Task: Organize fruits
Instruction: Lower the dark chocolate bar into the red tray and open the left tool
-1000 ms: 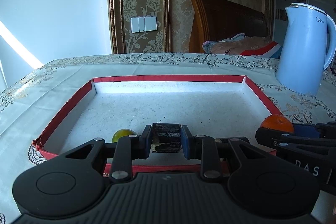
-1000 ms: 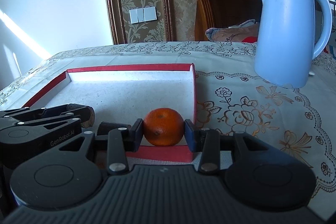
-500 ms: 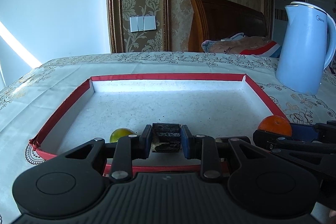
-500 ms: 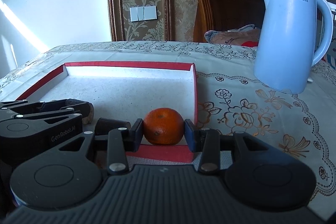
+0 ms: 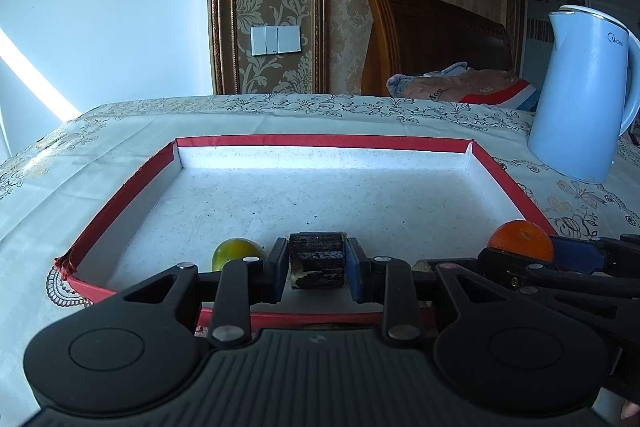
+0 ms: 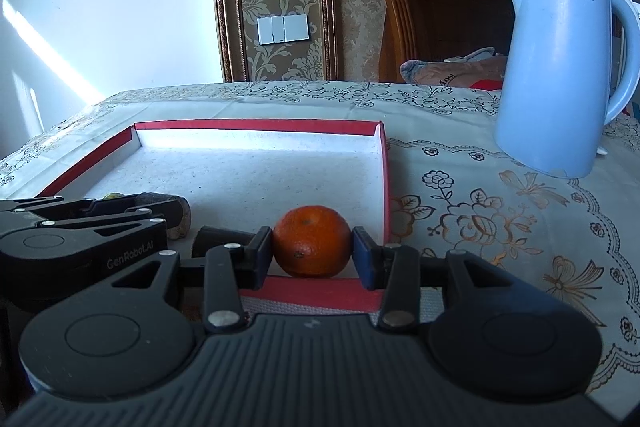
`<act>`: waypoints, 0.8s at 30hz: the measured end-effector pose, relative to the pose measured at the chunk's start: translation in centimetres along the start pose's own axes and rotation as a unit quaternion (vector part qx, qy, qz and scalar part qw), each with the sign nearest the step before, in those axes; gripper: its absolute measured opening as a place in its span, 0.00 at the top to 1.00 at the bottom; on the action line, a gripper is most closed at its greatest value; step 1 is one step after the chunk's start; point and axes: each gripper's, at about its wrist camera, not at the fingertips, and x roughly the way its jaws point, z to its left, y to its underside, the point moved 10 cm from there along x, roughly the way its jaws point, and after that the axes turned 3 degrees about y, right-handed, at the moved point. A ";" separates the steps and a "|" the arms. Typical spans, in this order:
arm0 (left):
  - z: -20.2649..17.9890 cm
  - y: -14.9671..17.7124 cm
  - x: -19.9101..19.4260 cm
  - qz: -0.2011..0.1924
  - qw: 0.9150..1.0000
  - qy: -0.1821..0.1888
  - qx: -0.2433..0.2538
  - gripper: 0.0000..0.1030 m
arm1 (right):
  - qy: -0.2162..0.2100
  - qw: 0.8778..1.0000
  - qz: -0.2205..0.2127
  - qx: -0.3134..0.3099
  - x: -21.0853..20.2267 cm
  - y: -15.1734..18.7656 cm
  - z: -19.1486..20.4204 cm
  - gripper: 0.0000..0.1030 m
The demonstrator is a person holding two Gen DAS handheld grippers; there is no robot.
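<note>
Both fruits in hand sit low over the near edge of the red-rimmed tray (image 5: 120, 195), so the step looks like setting pieces down inside it. The left tongs (image 5: 317, 263), at the bottom centre of the left wrist view, are clamped on a dark, ridged chunk (image 5: 317, 259); what fruit it is cannot be told. A green-yellow citrus (image 5: 236, 253) already lies on the tray floor just left of them.

In the right wrist view, the right tongs (image 6: 312, 253) at lower centre grip an orange mandarin (image 6: 311, 241) just inside the tray's near right corner, beside the red side wall. Whether the mandarin rests on the tray floor or hangs just above it cannot be told. In that view the left tongs reach in from the left edge.

The next move probably calls for parting each pair of tongs gently so the round fruit does not roll, then drawing back clear of the rim. The mandarin lies near the wall, which should stop it on that side.

The tray has a pale, speckled floor and lies on a bench covered with a cream cloth (image 6: 500, 227) printed with flowers. 1 pale blue electric kettle (image 6: 560, 75) stands at the upper right, off the tray. Behind are damask wallpaper, a wall switch plate (image 5: 276, 40) and a wooden headboard (image 5: 432, 39) with bedding.
</note>
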 end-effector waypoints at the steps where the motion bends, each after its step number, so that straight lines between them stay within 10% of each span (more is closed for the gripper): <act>1: 0.1 0.0 0.0 0.001 1.000 0.001 -0.002 0.72 | -0.002 1.000 -0.001 0.001 0.0 0.0 0.0 0.60; 13: 0.0 0.3 -0.7 0.004 1.000 0.003 0.001 0.71 | 0.001 1.000 -0.007 0.010 -0.4 0.0 -0.3 0.60; 15: 0.2 0.4 -1.0 0.005 1.000 0.006 -0.001 0.64 | 0.002 1.000 -0.009 0.011 -0.5 0.0 -0.4 0.60; 17: 0.2 0.1 -1.6 -0.008 1.000 0.014 -0.006 0.24 | 0.002 1.000 -0.009 0.012 -0.5 0.0 -0.4 0.60; 24: 0.4 -0.3 -2.1 -0.026 1.000 -0.003 0.000 0.16 | 0.008 1.000 -0.013 0.012 -0.7 0.1 -0.6 0.60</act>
